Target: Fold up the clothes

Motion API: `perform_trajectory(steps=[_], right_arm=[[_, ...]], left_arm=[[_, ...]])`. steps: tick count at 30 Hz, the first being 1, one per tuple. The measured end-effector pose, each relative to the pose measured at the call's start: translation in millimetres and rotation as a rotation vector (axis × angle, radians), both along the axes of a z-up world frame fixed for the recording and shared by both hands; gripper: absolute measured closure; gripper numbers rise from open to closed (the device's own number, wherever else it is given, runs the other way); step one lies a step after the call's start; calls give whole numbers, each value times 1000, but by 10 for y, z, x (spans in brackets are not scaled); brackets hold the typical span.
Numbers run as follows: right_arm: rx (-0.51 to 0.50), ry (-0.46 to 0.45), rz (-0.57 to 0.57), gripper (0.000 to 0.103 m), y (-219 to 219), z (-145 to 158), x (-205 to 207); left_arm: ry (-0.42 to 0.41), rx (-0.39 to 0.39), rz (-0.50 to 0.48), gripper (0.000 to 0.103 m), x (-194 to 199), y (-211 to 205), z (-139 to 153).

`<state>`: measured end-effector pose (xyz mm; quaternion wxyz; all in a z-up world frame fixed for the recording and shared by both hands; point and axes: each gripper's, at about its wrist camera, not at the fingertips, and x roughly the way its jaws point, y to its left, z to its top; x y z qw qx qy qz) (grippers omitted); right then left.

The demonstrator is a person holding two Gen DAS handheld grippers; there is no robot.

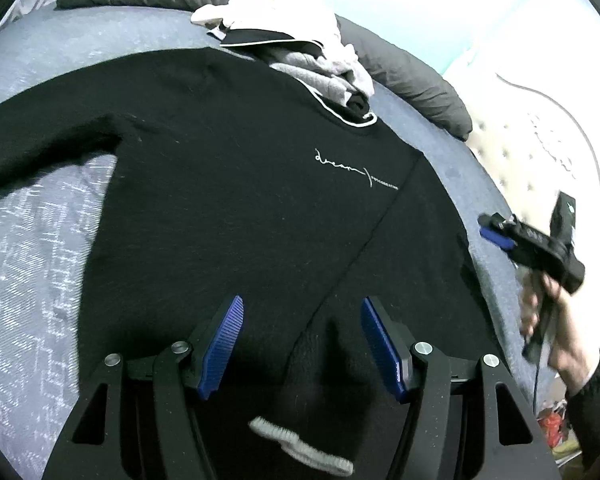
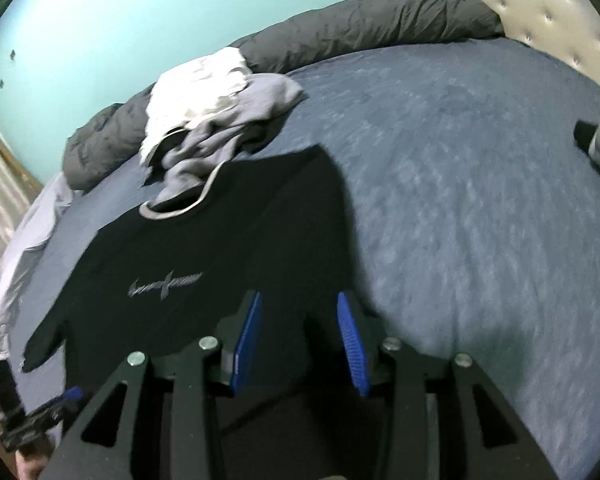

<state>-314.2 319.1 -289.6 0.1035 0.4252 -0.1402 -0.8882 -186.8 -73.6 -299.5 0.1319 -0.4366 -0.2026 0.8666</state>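
Blue-padded left tongs [image 1: 302, 340] are held wide above the black long-sleeved sweatshirt with white script [image 1: 228, 184] — spread flat on the blue-grey bed [image 2: 480, 200]. Right tongs [image 2: 298, 338] are spread wide too, nothing gripped — a rumpled grey-and-white clothes heap [image 2: 208, 120] sits at its collar.

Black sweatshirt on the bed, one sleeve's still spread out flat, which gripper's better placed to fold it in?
Probably left. The left gripper, open, hovers over the black sweatshirt, on the spread sleeve's side. The right gripper hangs at the opposite edge.
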Motion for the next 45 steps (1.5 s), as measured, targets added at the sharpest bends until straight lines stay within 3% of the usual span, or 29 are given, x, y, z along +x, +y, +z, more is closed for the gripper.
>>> perform_trajectory(steps=[13, 17, 25, 29, 35, 37, 40, 45], right_arm=[[-133, -7, 30, 62, -593, -20, 823], [-162, -16, 36, 61, -724, -54, 930], [-194, -65, 64, 59, -953, -210, 1011], [-215, -65, 74, 59, -997, -213, 1002], [-233, -55, 72, 59, -983, -217, 1007], [-239, -57, 67, 59, -968, -226, 999], [-248, -58, 66, 59, -960, -223, 980], [-253, -52, 66, 59, -950, -205, 969]], left_arm=[[-15, -16, 0, 38, 389, -89, 116], [-27, -50, -15, 38, 525, -60, 90], [-60, -16, -7, 39, 641, -94, -79], [-56, -12, -2, 51, 613, -99, -99], [-72, 27, -3, 82, 569, -116, -185], [-69, 35, -5, 97, 555, -121, -187], [-50, 60, 4, 99, 565, -170, -127], [-27, 38, 43, 102, 591, -244, 16]])
